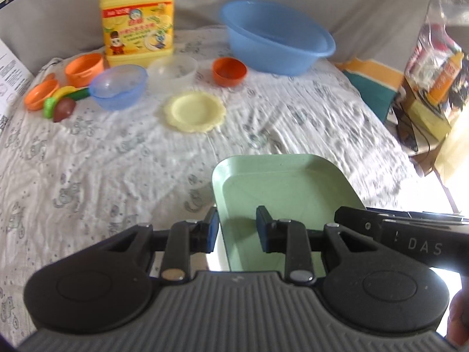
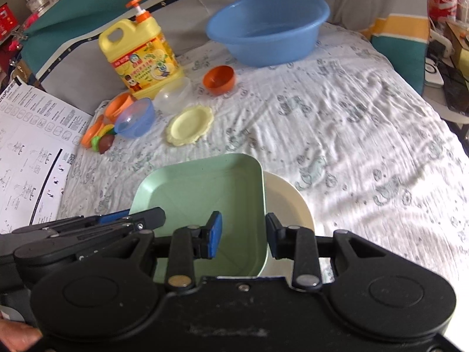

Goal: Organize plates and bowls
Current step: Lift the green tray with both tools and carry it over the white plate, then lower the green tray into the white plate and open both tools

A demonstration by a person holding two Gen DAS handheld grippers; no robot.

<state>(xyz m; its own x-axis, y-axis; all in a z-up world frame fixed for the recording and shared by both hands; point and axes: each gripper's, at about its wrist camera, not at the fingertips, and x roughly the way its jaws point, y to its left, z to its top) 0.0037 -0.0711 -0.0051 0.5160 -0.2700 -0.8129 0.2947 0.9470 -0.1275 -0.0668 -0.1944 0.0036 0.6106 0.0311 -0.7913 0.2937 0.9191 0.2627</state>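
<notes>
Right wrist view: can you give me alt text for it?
The right gripper straddles the right rim of a green square plate lying partly over a cream plate, fingers open. Beyond on the patterned cloth sit a yellow plate, small bowls, a detergent jug and a blue basin.

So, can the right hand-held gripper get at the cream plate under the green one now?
Probably not directly. The green square plate lies over most of the cream plate, and the open right hand-held gripper straddles the green plate's right edge. Only the cream plate's right side shows free.
</notes>
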